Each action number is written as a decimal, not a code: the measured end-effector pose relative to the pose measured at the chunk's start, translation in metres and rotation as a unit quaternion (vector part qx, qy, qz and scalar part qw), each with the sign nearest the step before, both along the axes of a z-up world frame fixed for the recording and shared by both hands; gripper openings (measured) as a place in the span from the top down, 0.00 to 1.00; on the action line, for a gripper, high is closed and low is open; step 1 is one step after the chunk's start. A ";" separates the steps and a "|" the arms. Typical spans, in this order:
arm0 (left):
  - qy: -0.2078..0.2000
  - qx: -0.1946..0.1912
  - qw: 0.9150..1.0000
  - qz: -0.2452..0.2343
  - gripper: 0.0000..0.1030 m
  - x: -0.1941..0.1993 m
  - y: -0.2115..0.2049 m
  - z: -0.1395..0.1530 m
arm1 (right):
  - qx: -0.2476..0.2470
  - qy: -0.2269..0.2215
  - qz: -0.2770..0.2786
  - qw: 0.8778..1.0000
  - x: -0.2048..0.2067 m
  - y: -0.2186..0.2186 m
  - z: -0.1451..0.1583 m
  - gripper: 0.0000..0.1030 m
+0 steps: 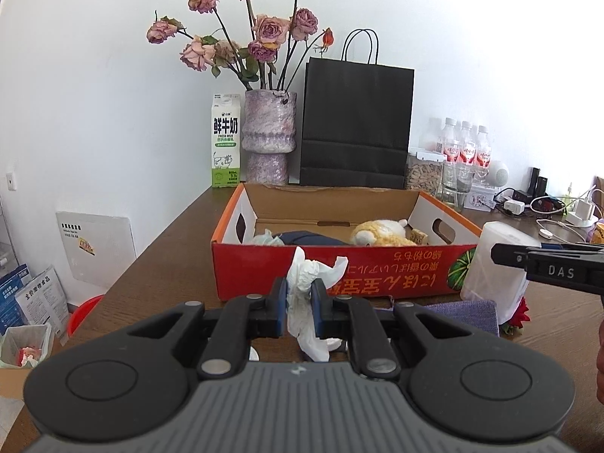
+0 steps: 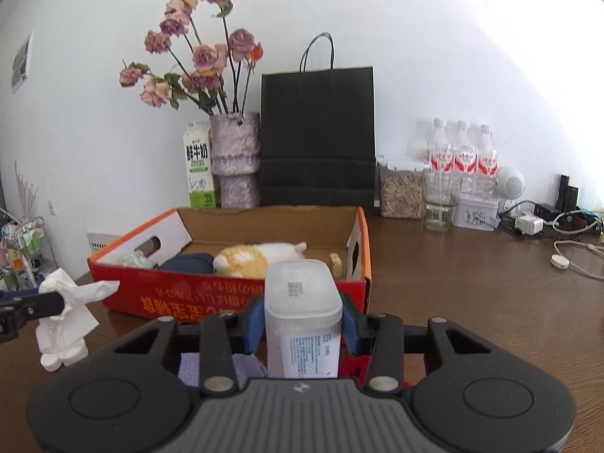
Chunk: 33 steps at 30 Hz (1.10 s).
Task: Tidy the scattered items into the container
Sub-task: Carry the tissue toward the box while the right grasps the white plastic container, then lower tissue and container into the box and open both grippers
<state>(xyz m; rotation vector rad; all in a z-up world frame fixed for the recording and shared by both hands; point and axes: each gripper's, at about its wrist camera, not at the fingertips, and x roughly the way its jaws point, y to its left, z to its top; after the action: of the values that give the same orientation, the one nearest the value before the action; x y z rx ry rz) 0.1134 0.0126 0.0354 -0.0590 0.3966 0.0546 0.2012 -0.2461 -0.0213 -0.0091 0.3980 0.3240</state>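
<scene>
My left gripper [image 1: 299,302] is shut on a crumpled white tissue [image 1: 305,271], held above the table just in front of the red cardboard box [image 1: 377,275]. In the right wrist view the same tissue [image 2: 64,317] hangs at the left. My right gripper [image 2: 302,313] is shut on a white translucent plastic container [image 2: 300,287] with a printed label, its blue pads against both sides, near the box's front wall [image 2: 196,298]. Inside the box lie a yellow-and-white plush toy [image 2: 245,260], a dark blue item [image 1: 309,238] and another tissue.
A purple cloth [image 1: 464,313] and a red item [image 1: 523,309] lie on the brown table in front of the box. Behind it stand a milk carton [image 1: 225,139], a vase of dried roses [image 1: 268,136], a black paper bag [image 1: 355,124], water bottles [image 2: 462,158] and charger cables [image 2: 566,249].
</scene>
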 end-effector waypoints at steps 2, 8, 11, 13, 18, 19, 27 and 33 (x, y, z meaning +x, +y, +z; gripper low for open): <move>-0.006 -0.001 1.000 0.001 0.87 0.003 0.000 0.004 | 0.004 -0.011 -0.001 1.000 -0.001 0.000 0.007 0.61; -0.040 -0.003 0.999 -0.002 0.87 0.016 -0.004 0.025 | 0.022 -0.043 0.003 0.999 0.007 0.003 0.032 0.62; -0.053 -0.008 0.999 -0.004 0.87 0.029 -0.007 0.036 | 0.034 -0.061 0.004 0.998 0.015 0.008 0.047 0.62; -0.059 -0.013 0.998 -0.003 0.87 0.038 -0.008 0.042 | 0.043 -0.069 0.003 0.997 0.023 0.012 0.055 0.62; -0.071 -0.027 0.997 0.007 0.87 0.071 -0.009 0.049 | 0.053 -0.075 -0.014 0.996 0.050 0.023 0.060 0.62; -0.070 -0.029 0.997 0.010 0.87 0.079 -0.009 0.049 | 0.055 -0.075 -0.019 0.996 0.058 0.025 0.058 0.62; -0.067 -0.050 0.996 0.041 0.87 0.151 -0.014 0.031 | 0.084 -0.041 -0.054 0.994 0.123 0.033 0.032 0.62; -0.046 -0.033 0.998 0.036 0.87 0.162 -0.016 0.012 | 0.078 -0.016 -0.063 0.995 0.135 0.033 0.011 0.62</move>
<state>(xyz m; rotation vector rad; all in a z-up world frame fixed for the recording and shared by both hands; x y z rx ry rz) 0.2756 -0.0035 0.0478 -0.1397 0.3036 0.1101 0.3362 -0.2128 -0.0101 0.1636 0.3381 0.2292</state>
